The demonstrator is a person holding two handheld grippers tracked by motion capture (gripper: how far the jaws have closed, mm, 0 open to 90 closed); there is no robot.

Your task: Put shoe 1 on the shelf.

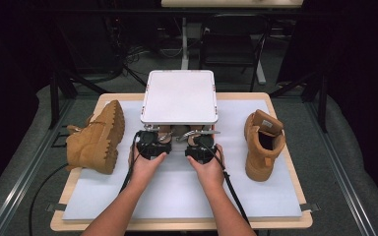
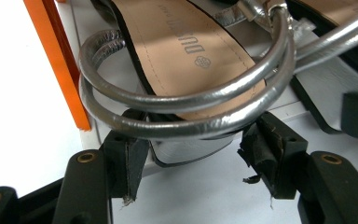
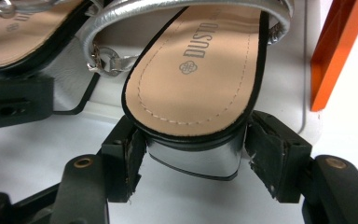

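A: Where do the sandals sit?
B: Two silver sandals lie side by side at the near edge of the white box (image 1: 179,96), heels toward the person. The left sandal (image 2: 186,51) shows a tan insole and looped silver straps; the right sandal (image 3: 200,70) carries a printed brand mark on its insole.

A: And the tongs?
B: The left gripper (image 2: 193,149) has its jaws on either side of the left sandal's silver heel; a gap shows at each pad, so it is open around the heel, not pressing. The right gripper (image 3: 196,154) brackets the right sandal's heel block the same way; the left pad stands at the heel's edge, the right pad a little off it, so no clamp shows.

A: What lies around them?
B: An orange box edge (image 2: 58,60) stands beside the sandals. On the white table mat (image 1: 177,191), one tan boot (image 1: 96,140) lies on its side at the left, sole showing, and another tan boot (image 1: 263,142) stands upright at the right, both well apart from the hands.
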